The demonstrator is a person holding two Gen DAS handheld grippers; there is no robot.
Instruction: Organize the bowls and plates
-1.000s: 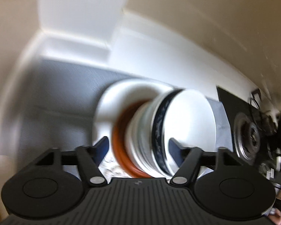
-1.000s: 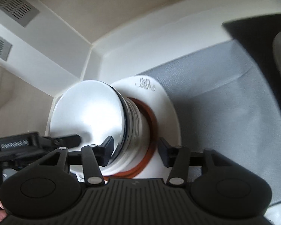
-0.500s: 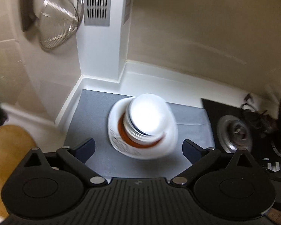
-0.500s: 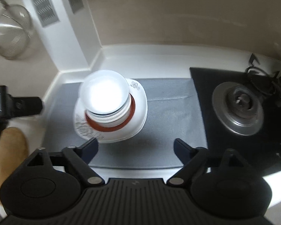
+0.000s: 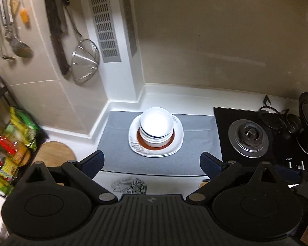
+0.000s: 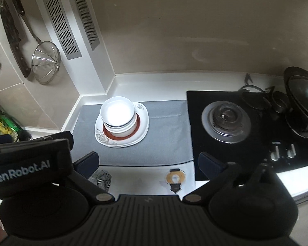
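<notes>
A stack of white bowls (image 5: 155,125) (image 6: 118,115) sits on an orange-rimmed plate (image 5: 170,142) (image 6: 137,128), which lies on a larger white flowered plate (image 5: 177,145) (image 6: 142,133). The pile rests on a grey mat (image 5: 197,143) (image 6: 166,135) on the counter. My left gripper (image 5: 152,163) is open and empty, well above and in front of the stack. My right gripper (image 6: 148,162) is open and empty too, high over the mat's front edge. The left gripper's body (image 6: 28,164) shows at the left of the right wrist view.
A gas hob (image 5: 248,136) (image 6: 225,121) with a black wok (image 6: 301,90) lies right of the mat. A strainer (image 5: 85,60) and utensils hang on the left wall. A rack with packets (image 5: 8,141) and a wooden board (image 5: 55,153) stand at the left.
Both grippers have pulled back and up from the stack of bowls and opened wide. The stack stays on the plates on the mat.
</notes>
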